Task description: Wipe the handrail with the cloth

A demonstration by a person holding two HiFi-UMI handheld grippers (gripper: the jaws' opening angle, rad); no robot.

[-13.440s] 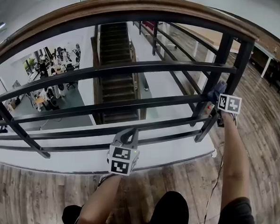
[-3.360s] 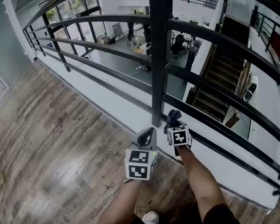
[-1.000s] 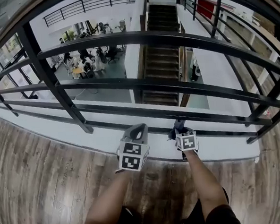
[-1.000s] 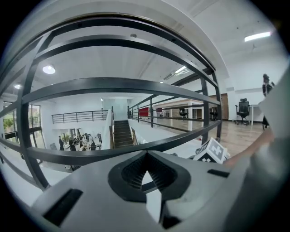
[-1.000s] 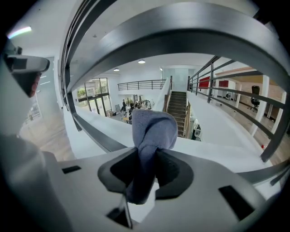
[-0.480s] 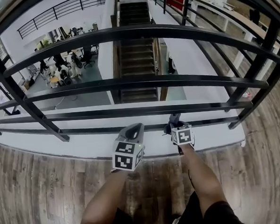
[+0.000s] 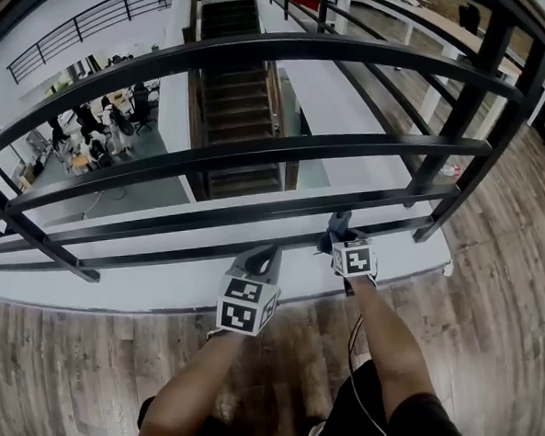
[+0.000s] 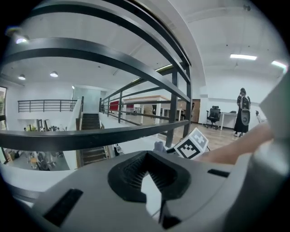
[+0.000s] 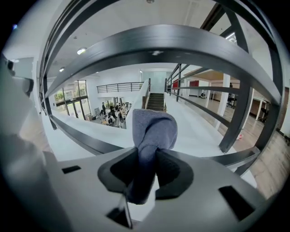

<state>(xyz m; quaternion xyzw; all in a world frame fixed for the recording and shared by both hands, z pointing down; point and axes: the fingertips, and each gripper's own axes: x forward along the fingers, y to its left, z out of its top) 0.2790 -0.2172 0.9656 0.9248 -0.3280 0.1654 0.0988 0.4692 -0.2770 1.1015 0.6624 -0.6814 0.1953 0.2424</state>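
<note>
One grey-blue fabric cloth (image 9: 154, 129) clamped in my R gripper (image 9: 147, 165), wad fwd to wipe black metal handrail (image 7: 250, 154); L gripper (image 8: 152, 181) closed, empty.

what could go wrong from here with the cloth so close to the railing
1. The cloth is pinched only by a fold in the right gripper. If it slips, it could fall between the black bars to the floor below, where people are.
2. The left gripper, empty beside it, could knock the lowest bar.
</note>
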